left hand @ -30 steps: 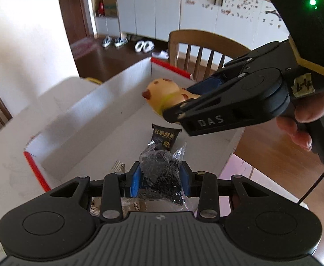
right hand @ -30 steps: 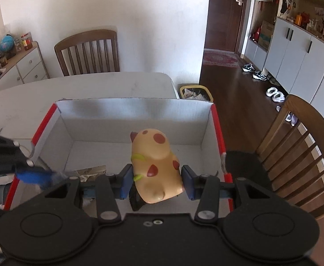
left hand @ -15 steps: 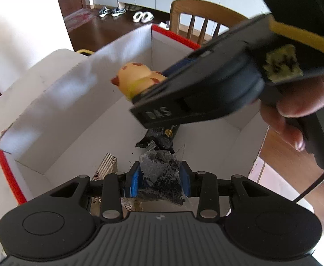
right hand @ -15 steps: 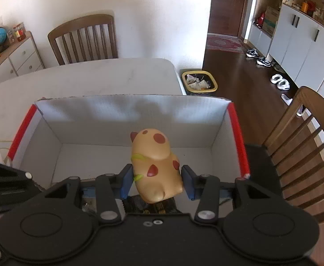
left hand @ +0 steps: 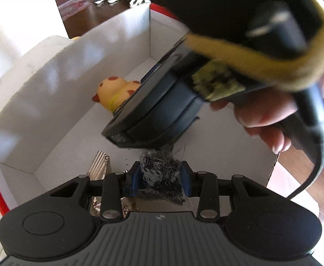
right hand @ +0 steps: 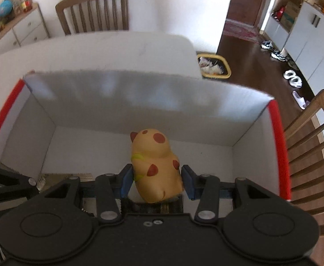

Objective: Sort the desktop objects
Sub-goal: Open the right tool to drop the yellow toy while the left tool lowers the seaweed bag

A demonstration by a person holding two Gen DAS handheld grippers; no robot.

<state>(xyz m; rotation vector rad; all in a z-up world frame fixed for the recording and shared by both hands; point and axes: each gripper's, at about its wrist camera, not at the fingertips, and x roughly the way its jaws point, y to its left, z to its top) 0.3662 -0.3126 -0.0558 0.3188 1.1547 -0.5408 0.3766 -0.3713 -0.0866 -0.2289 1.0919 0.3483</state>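
A white cardboard box (right hand: 139, 93) with red edges (right hand: 278, 146) stands open on the white table. My right gripper (right hand: 156, 180) is shut on a yellow toy animal with red spots (right hand: 155, 164) and holds it inside the box, above the floor. In the left wrist view the same toy (left hand: 115, 93) shows past the right gripper's body. My left gripper (left hand: 159, 178) is shut on a clear bag of dark bits (left hand: 161, 177), also over the box interior (left hand: 57, 93). A hand (left hand: 264, 119) grips the right tool's handle.
A ribbed silver packet (left hand: 98, 164) and other flat packets (right hand: 66, 176) lie on the box floor. Wooden chairs stand behind the table (right hand: 93, 8) and at the right (right hand: 313, 150). A yellow bin (right hand: 214, 67) and shoes (right hand: 293, 79) are on the dark floor.
Both grippers have sunk deeper into the box and tipped downward, still holding their loads. The right gripper now fills more of the left wrist view, hiding the dark packet on the floor.
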